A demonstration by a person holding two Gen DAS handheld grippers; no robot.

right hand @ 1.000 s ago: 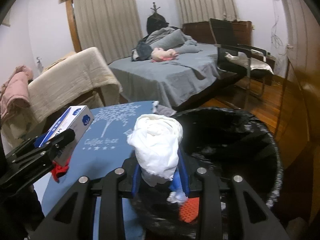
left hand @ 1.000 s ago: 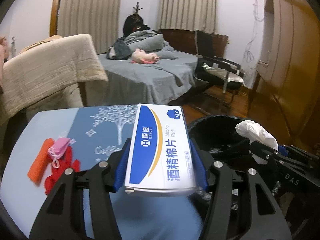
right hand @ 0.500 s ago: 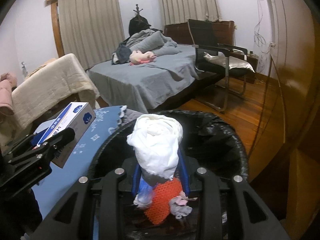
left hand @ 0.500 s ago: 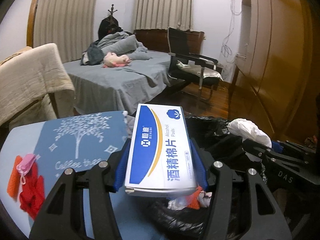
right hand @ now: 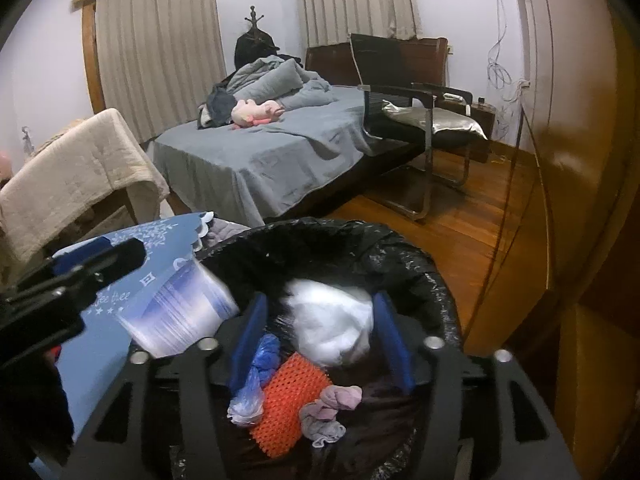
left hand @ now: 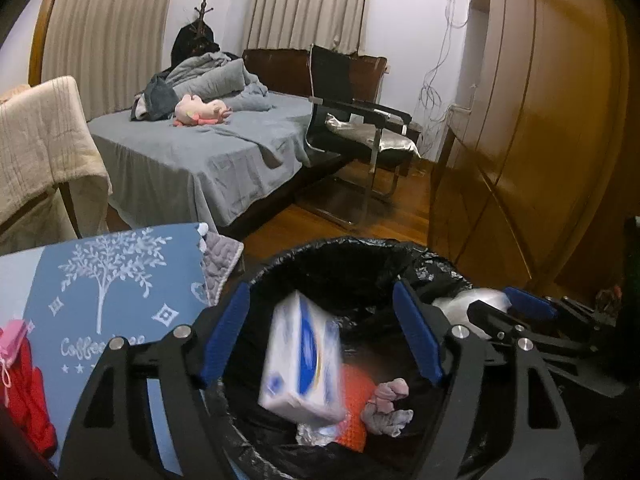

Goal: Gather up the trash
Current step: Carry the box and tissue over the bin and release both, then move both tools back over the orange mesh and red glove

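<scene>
My left gripper (left hand: 320, 336) is open over the black-lined trash bin (left hand: 352, 248). The blue-and-white alcohol pads box (left hand: 302, 356) is blurred and falling free between its fingers into the bin; it also shows in the right wrist view (right hand: 180, 308). My right gripper (right hand: 320, 340) is open above the same bin (right hand: 400, 248), and the white crumpled wad (right hand: 332, 324) is dropping between its blue pads. Orange mesh (right hand: 288, 396), a blue bag (right hand: 256, 380) and a grey rag (right hand: 332, 408) lie inside the bin.
A blue table mat with a white tree print (left hand: 108, 280) is left of the bin, with red and pink cloth items (left hand: 20, 376) at its left edge. A grey bed (left hand: 200, 148), a black chair (left hand: 360, 120) and a wooden wardrobe (left hand: 540, 140) stand behind.
Both grippers moved right over the bin and opened. The box has left my left gripper and the white wad has left my right gripper; both are falling.
</scene>
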